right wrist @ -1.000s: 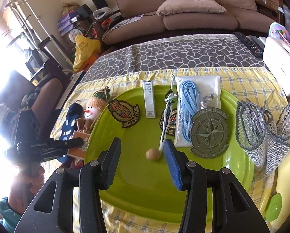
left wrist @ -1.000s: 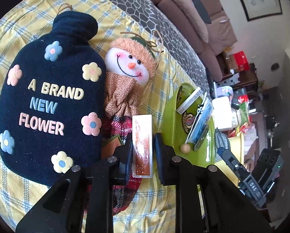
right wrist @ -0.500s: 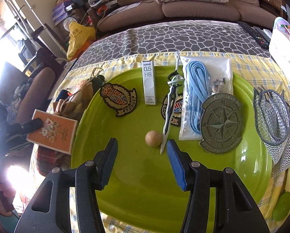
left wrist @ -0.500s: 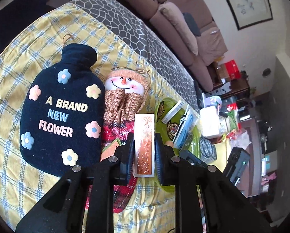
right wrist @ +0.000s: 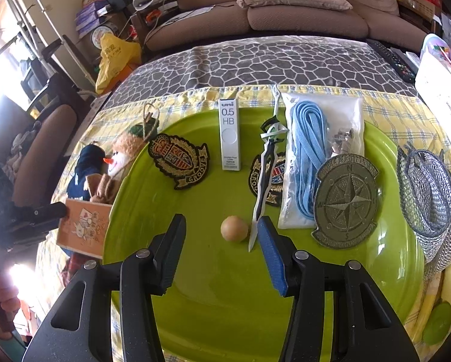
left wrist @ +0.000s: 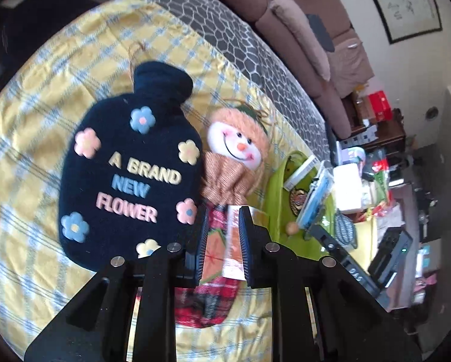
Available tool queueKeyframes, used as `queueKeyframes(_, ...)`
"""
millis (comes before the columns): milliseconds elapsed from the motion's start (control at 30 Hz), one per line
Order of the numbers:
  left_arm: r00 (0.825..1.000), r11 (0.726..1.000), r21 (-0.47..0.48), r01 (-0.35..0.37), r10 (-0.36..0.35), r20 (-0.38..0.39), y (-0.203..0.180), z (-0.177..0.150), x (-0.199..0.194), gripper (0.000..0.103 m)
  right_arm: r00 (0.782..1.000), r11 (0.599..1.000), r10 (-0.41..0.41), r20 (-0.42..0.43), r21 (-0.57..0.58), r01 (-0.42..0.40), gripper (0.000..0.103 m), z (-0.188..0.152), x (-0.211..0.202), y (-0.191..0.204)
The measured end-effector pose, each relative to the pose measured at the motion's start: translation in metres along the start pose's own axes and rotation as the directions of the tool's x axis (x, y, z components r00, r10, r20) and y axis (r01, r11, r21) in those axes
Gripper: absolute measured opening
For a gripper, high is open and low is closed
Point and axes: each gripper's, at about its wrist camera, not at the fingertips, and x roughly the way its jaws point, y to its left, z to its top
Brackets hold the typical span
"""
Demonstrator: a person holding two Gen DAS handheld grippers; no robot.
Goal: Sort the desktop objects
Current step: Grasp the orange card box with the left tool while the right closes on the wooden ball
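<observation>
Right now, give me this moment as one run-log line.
left hand-held gripper: shut on orange card | right hand-held gripper: open above green tray | wooden ball: on tray, between fingers

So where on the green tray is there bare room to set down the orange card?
The near half of the green tray is bare, below the wooden ball and compass patch; a smaller gap lies between the crest patch and ball. The far half is crowded: lead case, blue cord bag.
</observation>
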Motion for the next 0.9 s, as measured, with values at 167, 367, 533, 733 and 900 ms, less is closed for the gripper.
queueKeyframes(167,0.998,1.0,0.015,-0.026,0.025,0.061,-0.002,0.001,-0.015,0.017,0.999,0.998,0.021,0.025,0.056,-0.023,0.042,0.003,-0.004,-0.012)
queueKeyframes(367,0.999,0.996,0.078,0.033,-0.032,-0.007,-0.018,-0.006,-0.004,0.027,0.998,0.993,0.065,-0.005,0.097,-0.064,0.032,-0.003,0.013,-0.015)
queueKeyframes(533,0.998,0.992,0.109,0.057,-0.052,-0.045,-0.037,-0.016,0.015,0.027,0.997,0.992,0.074,-0.001,0.106,-0.073,0.029,-0.005,0.023,-0.012)
queueKeyframes(733,0.999,0.992,0.125,0.026,-0.02,-0.049,-0.047,-0.017,0.027,0.027,0.993,0.976,0.116,0.037,0.18,-0.121,0.028,-0.003,0.02,-0.025)
queueKeyframes(900,0.999,0.995,0.095,0.029,-0.025,-0.041,-0.037,-0.014,0.026,0.024,0.993,0.976,0.108,0.037,0.185,-0.113,0.028,-0.001,0.019,-0.025)
